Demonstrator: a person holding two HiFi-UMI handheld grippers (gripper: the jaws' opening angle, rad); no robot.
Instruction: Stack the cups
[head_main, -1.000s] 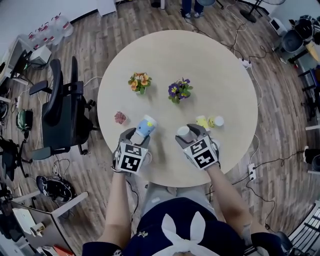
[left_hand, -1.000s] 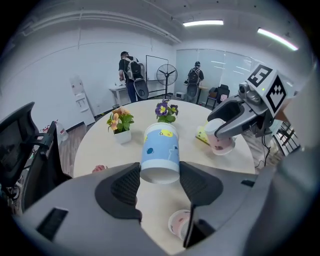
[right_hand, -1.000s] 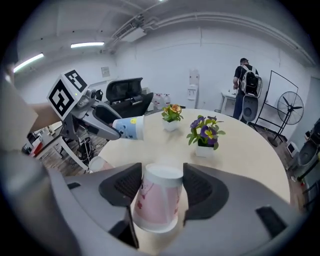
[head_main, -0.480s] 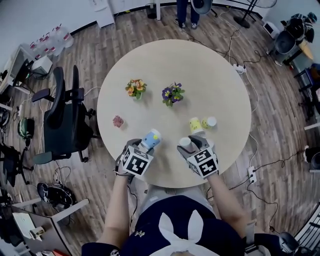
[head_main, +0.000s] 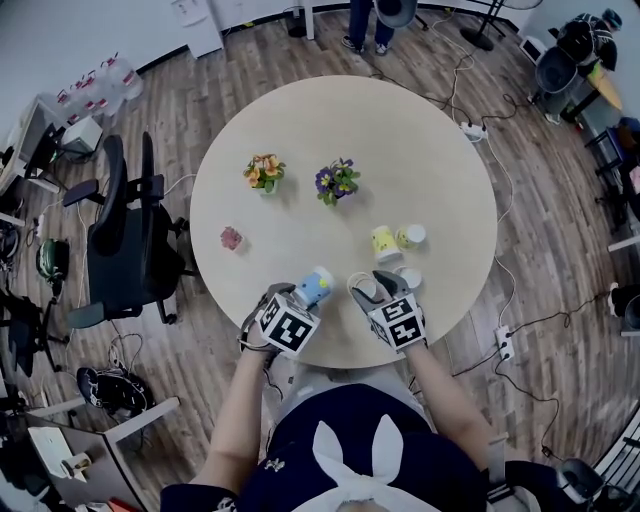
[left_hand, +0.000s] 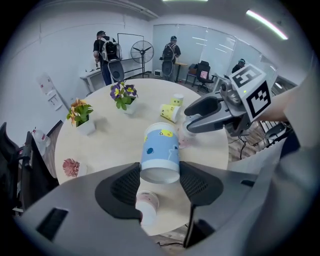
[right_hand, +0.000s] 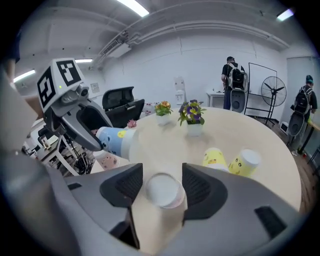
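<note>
Blue cup (head_main: 315, 285): tilted, raised, near edge. Pink-white cup (head_main: 365, 290): just right of it. Yellow cup (head_main: 384, 241) and second yellow cup (head_main: 410, 236): on their sides, farther right.

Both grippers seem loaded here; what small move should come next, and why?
Probably close the gap: move the left gripper with its blue cup toward the pink cup in the right gripper. Each gripper holds one cup, and the cups are close but not touching.

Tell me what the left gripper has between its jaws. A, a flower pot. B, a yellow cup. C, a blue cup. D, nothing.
C: in the left gripper view, the left gripper is closed on the blue cup, with one pad pressing on each side of it.
</note>
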